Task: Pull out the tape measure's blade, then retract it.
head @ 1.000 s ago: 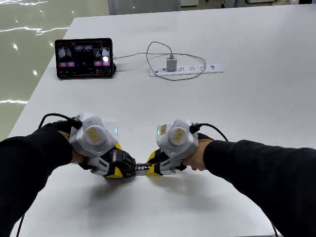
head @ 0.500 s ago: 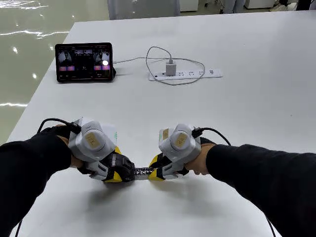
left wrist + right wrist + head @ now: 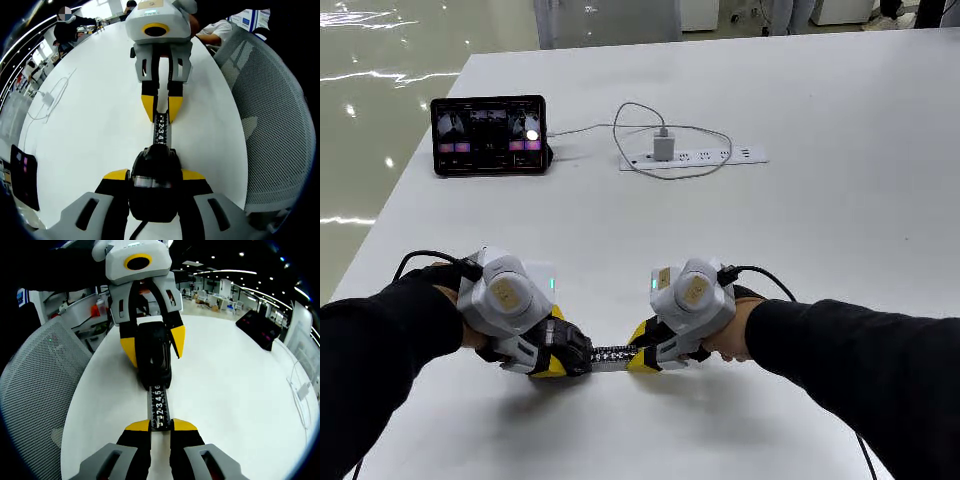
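Widens, against a second ago, the gap between the left gripper (image 3: 558,352) and the right gripper (image 3: 642,358); bares a longer run of printed blade (image 3: 612,353) between them, where the earlier head view gives only a short stub; shifts the tablet (image 3: 488,134) and the power strip (image 3: 695,156) in the picture as well, but owes that to the headset's own motion, not to the things; reads, by judgement, as the pull-out step under way and not far along, with just a handful of printed digits legible in either gripper view; leaves the retraction wholly undone.

Clamps the left gripper's yellow-tipped jaws on the black tape measure case (image 3: 155,185), one jaw against each flat side, with the case seated deep between them; holds it low over the white table (image 3: 820,200), touching or just clear of the top, cannot tell which.

Presses the right gripper's jaws together on the blade's free end, tips all but meeting, with the thin strip between them; hides the end hook inside the pinch.

Runs the blade straight from the case mouth to the right tips, numbered face up, level with the table and near it; sets the two grippers nose to nose along that one line.

Calls next, by judgement, for a steady outward draw along the blade's own line; risks a slip of the thin end from the pinch, or a sharp snap-back toward the case on release.
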The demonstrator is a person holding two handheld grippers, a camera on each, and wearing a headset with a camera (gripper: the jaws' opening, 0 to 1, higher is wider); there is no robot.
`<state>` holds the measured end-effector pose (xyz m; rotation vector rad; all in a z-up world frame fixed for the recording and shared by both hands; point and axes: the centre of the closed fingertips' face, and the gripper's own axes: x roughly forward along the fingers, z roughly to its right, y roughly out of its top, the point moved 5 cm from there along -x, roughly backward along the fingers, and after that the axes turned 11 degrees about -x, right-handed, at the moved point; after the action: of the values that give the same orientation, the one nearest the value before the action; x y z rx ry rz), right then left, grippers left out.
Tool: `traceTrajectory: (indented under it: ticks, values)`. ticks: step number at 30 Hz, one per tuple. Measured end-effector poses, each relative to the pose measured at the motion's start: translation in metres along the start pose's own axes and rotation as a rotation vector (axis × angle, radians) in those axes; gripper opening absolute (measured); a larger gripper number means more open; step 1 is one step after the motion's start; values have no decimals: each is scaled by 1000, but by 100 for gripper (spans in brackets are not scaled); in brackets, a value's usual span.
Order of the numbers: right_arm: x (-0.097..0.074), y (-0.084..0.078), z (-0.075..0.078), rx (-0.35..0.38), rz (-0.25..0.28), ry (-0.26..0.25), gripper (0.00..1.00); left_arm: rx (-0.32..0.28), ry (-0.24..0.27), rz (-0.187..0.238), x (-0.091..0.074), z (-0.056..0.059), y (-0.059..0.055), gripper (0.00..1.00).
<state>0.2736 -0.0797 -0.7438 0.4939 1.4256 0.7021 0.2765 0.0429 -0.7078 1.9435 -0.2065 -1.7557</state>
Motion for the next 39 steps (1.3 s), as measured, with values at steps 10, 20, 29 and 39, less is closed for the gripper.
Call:
traceTrajectory:
  ticks: [10, 20, 29, 39]
  values:
    - [-4, -4, 0, 0, -4, 5, 10, 0, 0, 10, 0, 0, 0, 32]
    - [-9, -9, 0, 5, -8, 6, 10, 2, 1, 15, 0, 1, 0, 32]
    - [-14, -13, 1, 12, -9, 5, 10, 4, 0, 14, 1, 1, 1, 32]
    - [-17, -16, 0, 21, -11, 2, 10, 8, -2, 13, 1, 2, 1, 32]
